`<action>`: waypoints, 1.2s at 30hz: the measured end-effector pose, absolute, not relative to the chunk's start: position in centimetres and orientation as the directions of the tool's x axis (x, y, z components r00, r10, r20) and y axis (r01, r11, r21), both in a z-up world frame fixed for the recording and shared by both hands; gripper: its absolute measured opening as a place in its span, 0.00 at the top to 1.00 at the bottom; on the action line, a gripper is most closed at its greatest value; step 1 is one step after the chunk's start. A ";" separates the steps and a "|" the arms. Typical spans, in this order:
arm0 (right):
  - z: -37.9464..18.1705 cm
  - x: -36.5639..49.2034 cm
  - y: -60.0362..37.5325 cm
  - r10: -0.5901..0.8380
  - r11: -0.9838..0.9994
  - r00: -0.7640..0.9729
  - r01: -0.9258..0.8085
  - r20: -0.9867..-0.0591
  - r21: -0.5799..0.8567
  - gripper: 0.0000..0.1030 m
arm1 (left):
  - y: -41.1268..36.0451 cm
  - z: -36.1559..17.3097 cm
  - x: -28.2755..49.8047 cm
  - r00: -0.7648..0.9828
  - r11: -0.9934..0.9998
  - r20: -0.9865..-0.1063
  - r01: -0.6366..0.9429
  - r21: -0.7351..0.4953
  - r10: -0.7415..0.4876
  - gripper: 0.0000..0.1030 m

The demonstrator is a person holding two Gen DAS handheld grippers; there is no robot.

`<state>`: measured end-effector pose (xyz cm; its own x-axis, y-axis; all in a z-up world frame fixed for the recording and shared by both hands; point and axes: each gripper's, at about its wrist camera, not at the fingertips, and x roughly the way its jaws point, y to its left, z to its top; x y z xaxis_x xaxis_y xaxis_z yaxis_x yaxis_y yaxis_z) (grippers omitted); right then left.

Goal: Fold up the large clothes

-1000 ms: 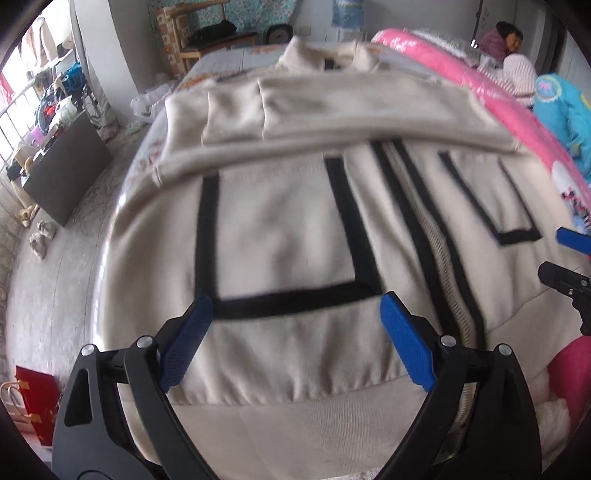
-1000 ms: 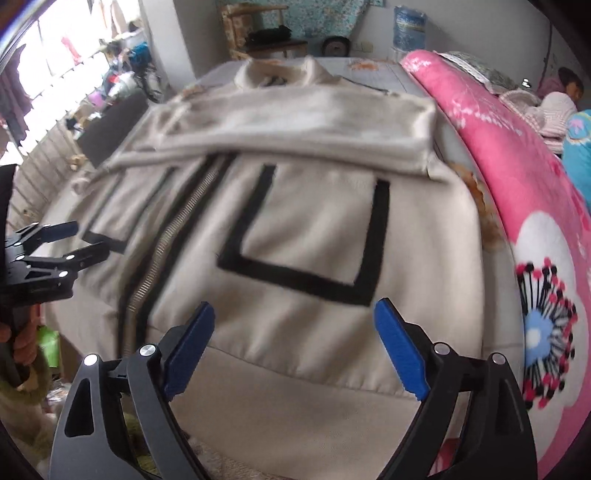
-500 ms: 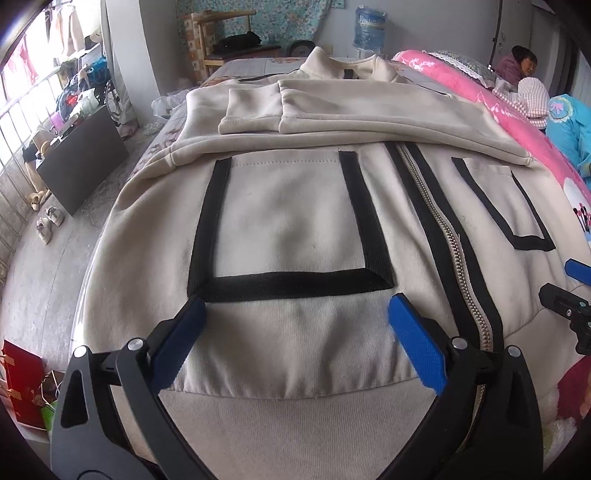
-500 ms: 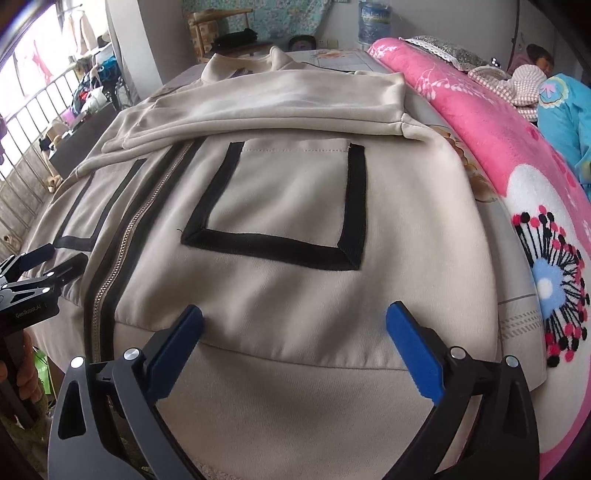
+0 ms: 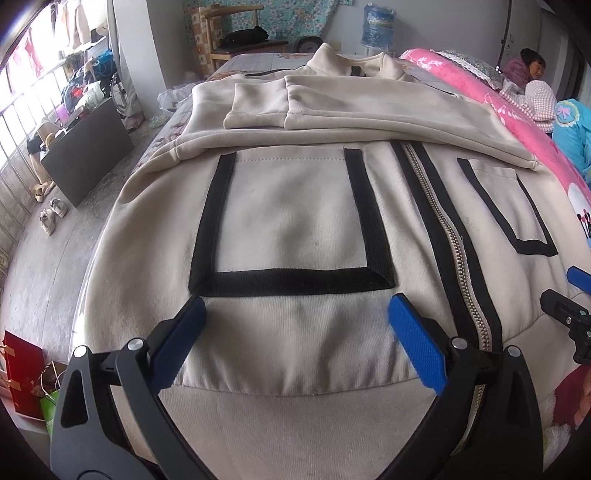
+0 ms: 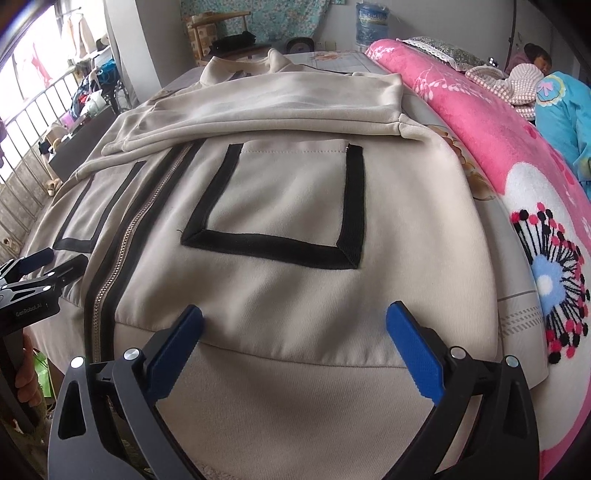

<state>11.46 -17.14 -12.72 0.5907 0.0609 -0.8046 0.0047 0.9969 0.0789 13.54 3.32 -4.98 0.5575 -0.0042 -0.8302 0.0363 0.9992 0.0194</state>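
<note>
A beige zip-up jacket (image 5: 295, 206) lies front up on the bed, with its hem nearest me and both sleeves folded across the chest. Black trim frames its two pockets, and a metal zipper (image 5: 439, 221) runs down the middle. My left gripper (image 5: 295, 306) hangs open over the hem below the left pocket, nothing between its blue pads. My right gripper (image 6: 293, 314) stands open the same way below the right pocket (image 6: 280, 199). Each gripper shows at the edge of the other's view: the right gripper (image 5: 570, 295) and the left gripper (image 6: 44, 266).
A pink flowered blanket (image 6: 498, 147) lies along the bed's right side, with a person (image 5: 532, 66) beyond it. A dark cabinet (image 5: 88, 147), shoes (image 5: 51, 218) and a red bag (image 5: 22, 373) are on the floor at left. A wooden chair (image 5: 236, 33) and a water bottle (image 5: 376, 22) stand at the back.
Both views have rolled level and steadied over the hem. Both pairs of jaws stand slightly wider than a second ago. The jacket lies as before.
</note>
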 end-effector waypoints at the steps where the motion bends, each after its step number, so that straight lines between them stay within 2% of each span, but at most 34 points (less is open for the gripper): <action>1: -12.7 11.4 -17.1 0.059 0.997 0.591 0.008 -0.805 0.079 0.06 | 3.3 -5.0 13.6 0.553 0.999 -0.833 0.034 0.019 -0.003 0.07; 36: -12.5 12.2 -17.2 0.058 0.997 0.543 0.007 -0.838 0.074 0.06 | 3.0 -5.0 14.0 0.504 0.999 -0.863 -0.033 0.015 0.029 0.07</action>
<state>12.23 -17.20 -12.55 0.5428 0.0585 -0.8378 0.0074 0.9972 0.0744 14.02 2.97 -4.96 0.5041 0.0295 -0.8631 -0.0330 0.9993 0.0148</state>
